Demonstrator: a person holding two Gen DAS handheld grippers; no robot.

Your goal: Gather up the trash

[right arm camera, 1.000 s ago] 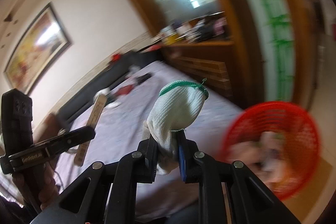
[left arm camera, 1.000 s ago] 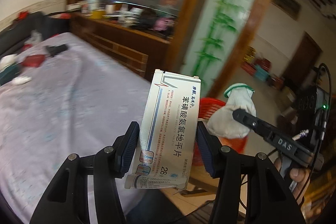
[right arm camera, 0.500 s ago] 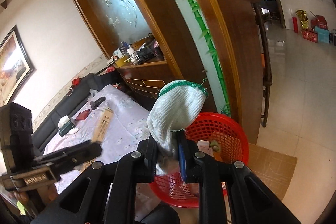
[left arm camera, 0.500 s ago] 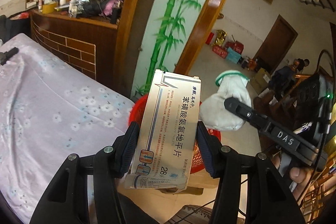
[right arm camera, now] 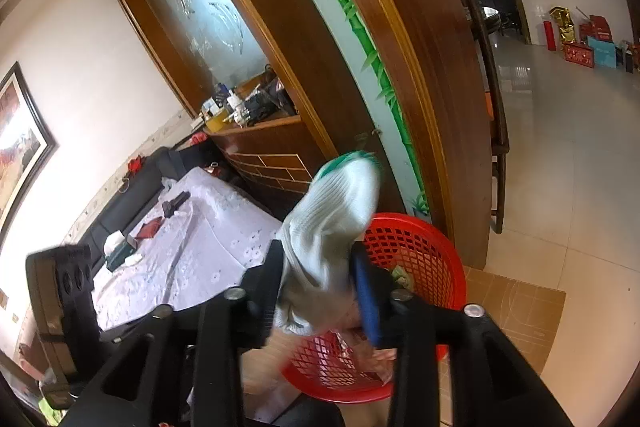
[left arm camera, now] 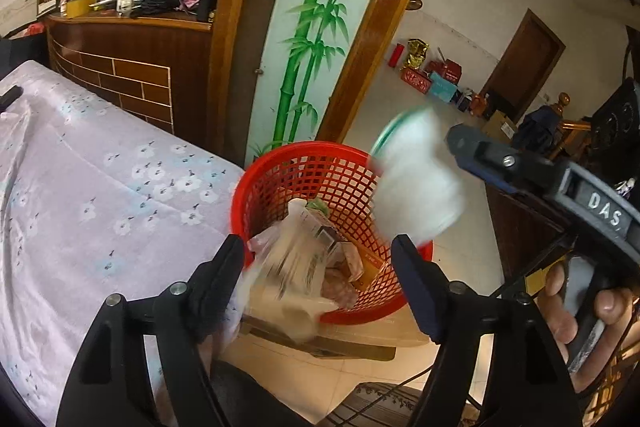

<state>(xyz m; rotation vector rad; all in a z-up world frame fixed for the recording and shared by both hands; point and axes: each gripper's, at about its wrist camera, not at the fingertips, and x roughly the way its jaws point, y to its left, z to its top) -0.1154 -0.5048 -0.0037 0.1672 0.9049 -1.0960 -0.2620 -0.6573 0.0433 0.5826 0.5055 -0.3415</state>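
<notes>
1. Left wrist view: the left tongs (left arm camera: pixel 318 259) stand wide apart. A blurred medicine box (left arm camera: pixel 288 267) sits loose between them, over the red basket (left arm camera: pixel 280 163) at 12 o'clock.
2. Right wrist view: the right tongs (right arm camera: pixel 316 275) are spread, the white glove (right arm camera: pixel 332 215) loose between them; the basket (right arm camera: pixel 424 239) lies at 3 o'clock, beside the bed (right arm camera: pixel 192 251).

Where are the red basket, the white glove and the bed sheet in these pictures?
red basket (left arm camera: pixel 320 147), left wrist view, on its far rim.
white glove (right arm camera: pixel 332 211), right wrist view, on the knitted middle.
bed sheet (left arm camera: pixel 100 187), left wrist view, on a bare flowered patch.
</notes>
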